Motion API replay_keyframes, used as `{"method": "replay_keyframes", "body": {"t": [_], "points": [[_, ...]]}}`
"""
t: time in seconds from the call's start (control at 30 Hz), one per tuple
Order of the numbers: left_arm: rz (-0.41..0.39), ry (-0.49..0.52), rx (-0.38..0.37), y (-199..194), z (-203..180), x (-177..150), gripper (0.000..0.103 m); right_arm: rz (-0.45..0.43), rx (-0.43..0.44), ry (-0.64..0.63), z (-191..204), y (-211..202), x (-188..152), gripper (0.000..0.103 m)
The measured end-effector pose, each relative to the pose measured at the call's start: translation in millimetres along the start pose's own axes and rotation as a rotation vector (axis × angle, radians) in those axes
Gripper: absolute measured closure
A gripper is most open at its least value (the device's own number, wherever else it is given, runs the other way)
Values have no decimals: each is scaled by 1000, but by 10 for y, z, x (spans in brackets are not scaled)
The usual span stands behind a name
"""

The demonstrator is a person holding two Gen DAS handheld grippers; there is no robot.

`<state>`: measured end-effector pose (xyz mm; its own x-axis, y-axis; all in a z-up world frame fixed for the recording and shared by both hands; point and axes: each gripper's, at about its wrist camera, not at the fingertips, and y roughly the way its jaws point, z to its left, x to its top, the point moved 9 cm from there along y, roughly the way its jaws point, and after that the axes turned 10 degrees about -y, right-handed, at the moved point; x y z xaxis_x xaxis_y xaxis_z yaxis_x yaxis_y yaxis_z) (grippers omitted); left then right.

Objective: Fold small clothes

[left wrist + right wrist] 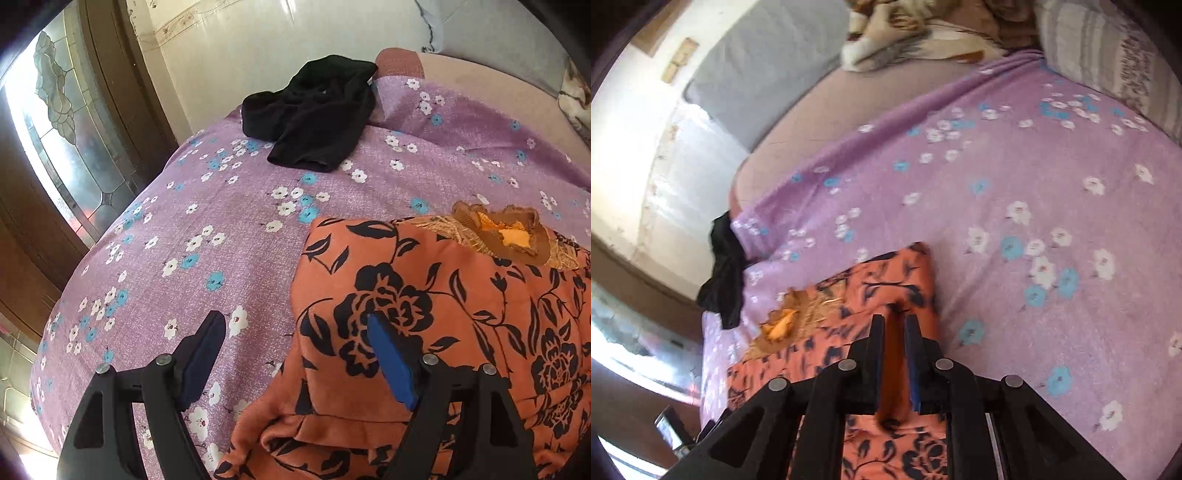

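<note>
An orange garment with a black flower print [443, 314] lies partly folded on the purple flowered bedsheet [221, 221]; its brown embroidered collar [506, 232] faces up. My left gripper [295, 332] is open and empty, hovering over the garment's left edge, one finger over the sheet and one over the cloth. In the right wrist view the same garment [879, 280] lies below my right gripper [894, 321], which is shut on a raised fold of the orange cloth. A crumpled black garment [314, 114] lies at the far edge of the bed; it also shows in the right wrist view [724, 273].
A glass-panelled wooden door [62, 140] stands left of the bed. A white tiled wall [277, 37] is behind. A brown-and-cream blanket [916, 33] and a striped pillow [1108, 66] lie at the bed's far end. The purple sheet [1034, 184] stretches to the right.
</note>
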<state>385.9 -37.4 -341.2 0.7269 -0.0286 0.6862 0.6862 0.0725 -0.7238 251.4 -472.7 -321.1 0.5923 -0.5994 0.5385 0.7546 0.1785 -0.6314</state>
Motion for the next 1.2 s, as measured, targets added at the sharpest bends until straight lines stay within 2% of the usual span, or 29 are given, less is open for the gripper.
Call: {"method": "replay_keyframes", "body": {"t": [0.07, 0.13, 0.23, 0.3, 0.33, 0.37, 0.43, 0.53, 0.63, 0.7, 0.77, 0.8, 0.9, 1.0, 1.13, 1.2], "points": [[-14, 17, -36, -53, -82, -2, 23, 19, 71, -84, 313, 97, -71, 90], [-5, 52, -51, -46, -158, -42, 23, 88, 63, -182, 598, 310, -227, 90], [44, 89, -2, 92, -134, -137, 23, 209, -76, -270, 591, 600, -512, 90], [103, 102, 83, 262, 7, -226, 22, 323, -262, -271, 225, 755, -657, 92], [121, 85, 88, 323, 67, -243, 21, 332, -287, -252, 84, 775, -677, 93], [128, 53, 69, 343, 111, -233, 19, 314, -241, -213, 30, 757, -656, 95], [133, 23, 65, 326, 157, -220, 19, 310, -218, -154, 18, 696, -599, 96], [92, 31, 43, 232, 91, -173, 19, 175, -275, -238, 134, 530, -381, 90], [48, 38, -36, 98, -69, -116, 19, 100, -245, -274, 263, 513, -245, 89], [58, 52, -74, 86, -173, -132, 19, 145, -261, -266, 216, 641, -279, 89], [108, 87, -52, 186, -210, -232, 19, 238, -290, -231, 57, 844, -377, 89], [146, 110, -24, 269, -200, -304, 17, 228, -278, -216, 30, 839, -396, 90], [161, 53, -42, 272, -125, -283, 14, 211, -262, -206, 65, 723, -363, 90], [144, 35, -68, 192, -123, -251, 14, 166, -187, -227, 240, 651, -348, 88], [118, 82, -133, 33, -274, -269, 14, 251, -50, -286, 634, 815, -617, 89], [118, 113, -139, 3, -341, -314, 14, 309, -6, -340, 829, 887, -814, 89]]}}
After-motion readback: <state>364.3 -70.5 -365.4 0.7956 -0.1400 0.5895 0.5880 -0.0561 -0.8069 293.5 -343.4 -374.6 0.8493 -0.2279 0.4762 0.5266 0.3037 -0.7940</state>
